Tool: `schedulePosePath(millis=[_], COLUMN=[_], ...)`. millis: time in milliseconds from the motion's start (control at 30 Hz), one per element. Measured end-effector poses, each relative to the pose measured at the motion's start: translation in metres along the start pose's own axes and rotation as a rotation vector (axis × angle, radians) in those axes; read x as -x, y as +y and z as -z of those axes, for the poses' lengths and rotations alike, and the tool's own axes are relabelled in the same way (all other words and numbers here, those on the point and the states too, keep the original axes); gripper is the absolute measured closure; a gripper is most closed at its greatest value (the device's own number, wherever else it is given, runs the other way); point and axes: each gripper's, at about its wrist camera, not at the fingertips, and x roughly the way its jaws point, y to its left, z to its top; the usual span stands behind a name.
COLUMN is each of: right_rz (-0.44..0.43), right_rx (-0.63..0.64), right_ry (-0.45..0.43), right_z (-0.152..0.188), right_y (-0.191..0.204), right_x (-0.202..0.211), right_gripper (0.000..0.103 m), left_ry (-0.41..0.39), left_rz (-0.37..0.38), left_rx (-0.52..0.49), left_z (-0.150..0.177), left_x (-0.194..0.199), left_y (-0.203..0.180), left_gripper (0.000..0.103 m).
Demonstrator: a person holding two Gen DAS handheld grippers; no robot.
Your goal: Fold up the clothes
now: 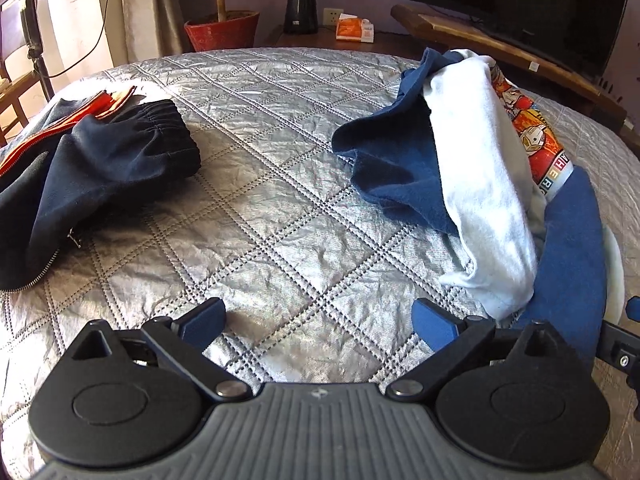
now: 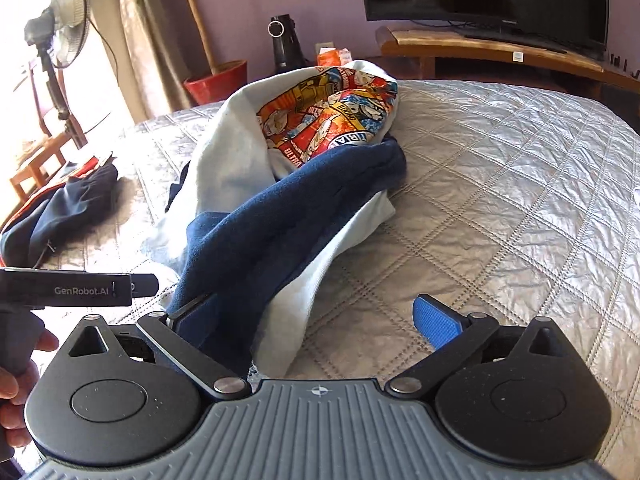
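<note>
both grippers are showing their blue-padded fingers spread wide, pinching nothing. left gripper (image 1: 318, 320) is hovering low over the silver quilted bedspread (image 1: 256, 184), with bare quilt lying between its fingers (image 1: 202, 320). right gripper (image 2: 320, 320) is likewise sitting low over the quilt; its left finger (image 2: 196, 316) is lying against the near blue edge of the crumpled white t-shirt with blue sleeves and an orange cartoon print (image 2: 256, 184), and cloth is spilling into the gap between the fingers. its right finger (image 2: 438, 322) is standing apart from the cloth, over bare quilt.

in the left wrist view the same t-shirt (image 1: 480, 184) is lying bunched in a tall heap to the right of the left gripper, its near blue hem running just beside the right-hand finger (image 1: 434, 322); whether they are touching cannot be told. a dark navy zip jacket with orange trim and an elastic cuff (image 1: 100, 160) is lying crumpled at the left side of the bed, well apart from the t-shirt.

open room: a wide strip of bare quilt is running between the two garments, and more bare quilt is stretching to the right of the t-shirt in the right wrist view. the far bed edge is curving off ahead, with a red plant pot (image 1: 222, 30) and a wooden tv stand (image 2: 488, 48) beyond it.

a person's hand (image 2: 20, 368) is gripping the left tool's handle at the left margin of the right wrist view.
</note>
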Motion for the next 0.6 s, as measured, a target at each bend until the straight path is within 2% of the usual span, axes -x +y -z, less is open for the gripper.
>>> schedulePosePath(millis=[67, 167, 200, 233, 267, 300, 400, 500, 600], right_rz=[-0.013, -0.028, -0.040, -0.053, -0.064, -0.074, -0.081, -0.009, 0.174], right_rx=[-0.017, -0.024, -0.016, -0.011, -0.022, -0.041, -0.105, -0.144, -0.213], right_ry=[0.022, 0.029, 0.029, 0.032, 0.033, 0.033, 0.009, -0.068, -0.184], right_z=[0.000, 0.000, 0.000, 0.001, 0.000, -0.001, -0.005, -0.010, -0.015], right_y=[0.000, 0.000, 0.000, 0.001, -0.001, -0.003, -0.017, -0.041, -0.076], right_x=[-0.007, -0.009, -0.008, -0.008, -0.007, -0.005, 0.007, 0.032, 0.062], right_gripper=[0.004, 0.017, 0.038, 0.072, 0.091, 0.096, 0.097, 0.097, 0.097], left_ry=[0.001, 0.002, 0.003, 0.003, 0.004, 0.004, 0.000, -0.023, -0.046], left_rz=[-0.004, -0.010, -0.012, -0.014, -0.016, -0.018, -0.014, -0.032, -0.055], left_rx=[-0.001, -0.002, -0.002, -0.002, -0.002, -0.003, 0.005, 0.043, 0.081], left_z=[-0.001, -0.001, -0.002, -0.002, -0.002, -0.003, -0.003, -0.006, -0.008], left_x=[-0.001, -0.002, -0.003, -0.003, -0.004, -0.004, -0.004, -0.001, 0.001], left_y=[-0.001, -0.002, -0.002, -0.002, -0.003, -0.003, -0.002, 0.005, 0.013], left_gripper=[0.003, 0.001, 0.001, 0.001, 0.001, 0.001, 0.001, 0.002, 0.002])
